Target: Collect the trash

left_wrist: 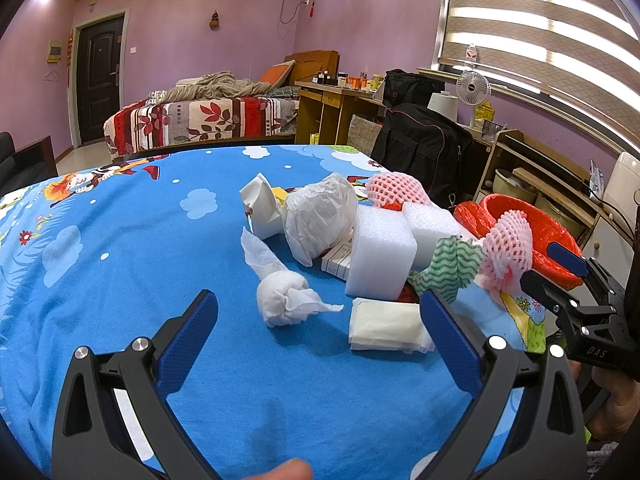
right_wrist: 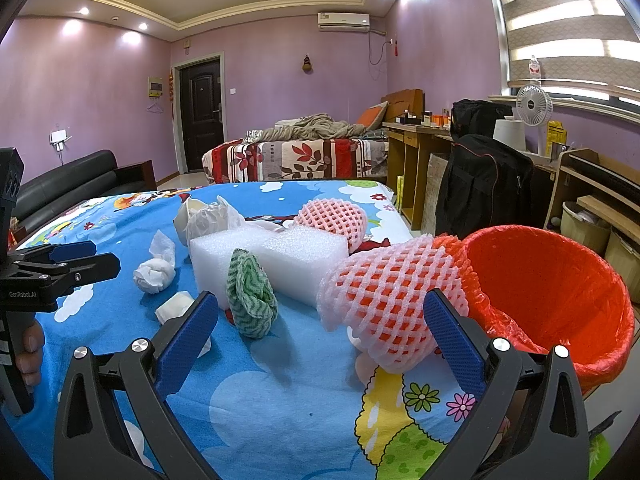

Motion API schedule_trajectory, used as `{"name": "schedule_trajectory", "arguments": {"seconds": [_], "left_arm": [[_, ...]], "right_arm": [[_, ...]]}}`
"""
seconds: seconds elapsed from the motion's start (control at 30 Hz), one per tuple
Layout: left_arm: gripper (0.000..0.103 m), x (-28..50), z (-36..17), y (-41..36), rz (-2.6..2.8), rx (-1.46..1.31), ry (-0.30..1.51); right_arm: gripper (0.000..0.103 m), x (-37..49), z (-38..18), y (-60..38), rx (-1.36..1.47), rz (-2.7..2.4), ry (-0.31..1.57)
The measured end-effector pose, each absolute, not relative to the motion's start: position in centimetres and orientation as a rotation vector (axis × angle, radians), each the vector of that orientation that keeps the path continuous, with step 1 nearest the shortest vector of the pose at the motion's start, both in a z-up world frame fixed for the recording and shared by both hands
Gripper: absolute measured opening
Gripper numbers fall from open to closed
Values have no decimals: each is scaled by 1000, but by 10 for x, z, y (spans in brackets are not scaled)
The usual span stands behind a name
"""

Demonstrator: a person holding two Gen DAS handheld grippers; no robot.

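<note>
Trash lies on a blue cartoon tablecloth [left_wrist: 120, 272]. My left gripper [left_wrist: 320, 320] is open, just short of a crumpled white tissue ball [left_wrist: 282, 296] and a folded white napkin [left_wrist: 386, 326]. My right gripper [right_wrist: 320, 320] is open, with a pink foam fruit net [right_wrist: 384, 300] against its right finger [right_wrist: 452, 340] and a green wavy cloth [right_wrist: 252, 292] ahead of it. White foam blocks [right_wrist: 268, 256], a second pink net [right_wrist: 334, 216] and a crumpled plastic bag [left_wrist: 320, 212] lie behind. A bin with a red liner [right_wrist: 560, 292] stands at the table's right edge.
A black bag [right_wrist: 480, 188] hangs beside the table's far right corner. Wooden shelves and a desk [right_wrist: 412, 148] line the right wall under the window. A bed [right_wrist: 296, 156] stands beyond the table and a black sofa [right_wrist: 68, 184] on the left.
</note>
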State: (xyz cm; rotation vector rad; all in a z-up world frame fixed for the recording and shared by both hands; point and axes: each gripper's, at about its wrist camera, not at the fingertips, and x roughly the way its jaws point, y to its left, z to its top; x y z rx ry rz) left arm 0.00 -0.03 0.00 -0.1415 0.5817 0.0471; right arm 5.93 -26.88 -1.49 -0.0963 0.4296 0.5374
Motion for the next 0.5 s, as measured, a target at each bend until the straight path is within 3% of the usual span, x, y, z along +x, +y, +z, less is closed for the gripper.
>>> {"name": "schedule_trajectory", "arguments": {"seconds": [0.5], "left_arm": [[98,0,0,0,46,-141,582]], "right_arm": [[96,59,-14,-269,-96,538,430]]}}
